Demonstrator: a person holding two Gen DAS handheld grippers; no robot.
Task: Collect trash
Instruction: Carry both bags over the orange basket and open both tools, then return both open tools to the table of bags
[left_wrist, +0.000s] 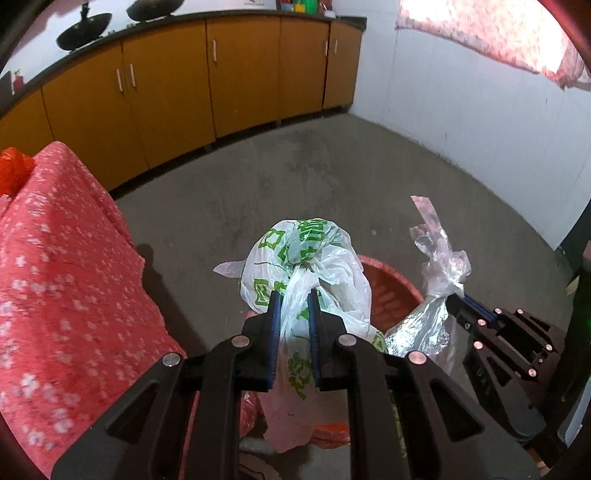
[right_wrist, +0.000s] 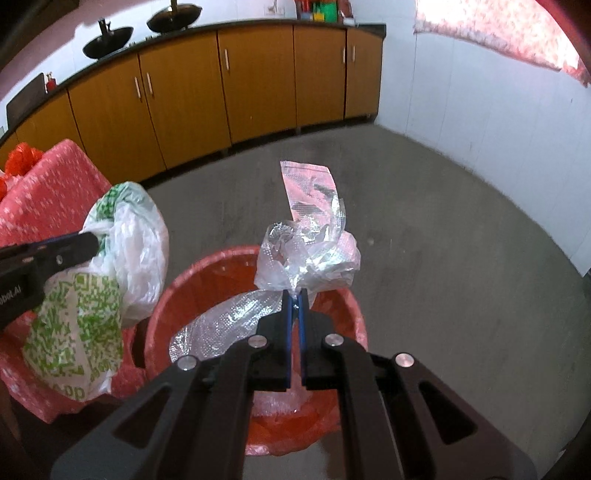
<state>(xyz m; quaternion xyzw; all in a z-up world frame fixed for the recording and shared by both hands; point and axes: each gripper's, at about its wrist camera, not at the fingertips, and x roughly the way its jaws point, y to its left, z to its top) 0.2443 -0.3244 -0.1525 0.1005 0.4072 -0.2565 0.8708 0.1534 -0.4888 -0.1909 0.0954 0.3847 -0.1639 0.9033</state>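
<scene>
From my left cam the left hand-held gripper (left_wrist: 293, 295) is pinched on the twisted neck of the white bag (left_wrist: 306, 258), which hangs over the near-left rim of the bin (left_wrist: 391, 291). That view barely shows the bin; the right cam gives me its whole red-lined mouth. There the right hand-held gripper (right_wrist: 294, 295) is nearly fully closed on the clear wrap (right_wrist: 306, 243), right above the bin opening, with a tail of wrap already dipping inside. Left of the bin is the red cloth (left_wrist: 62, 266), quite close. Beyond and to the right of the bin it's bare grey floor (right_wrist: 424, 229), up to the cabinets (right_wrist: 258, 81) and the white wall.
</scene>
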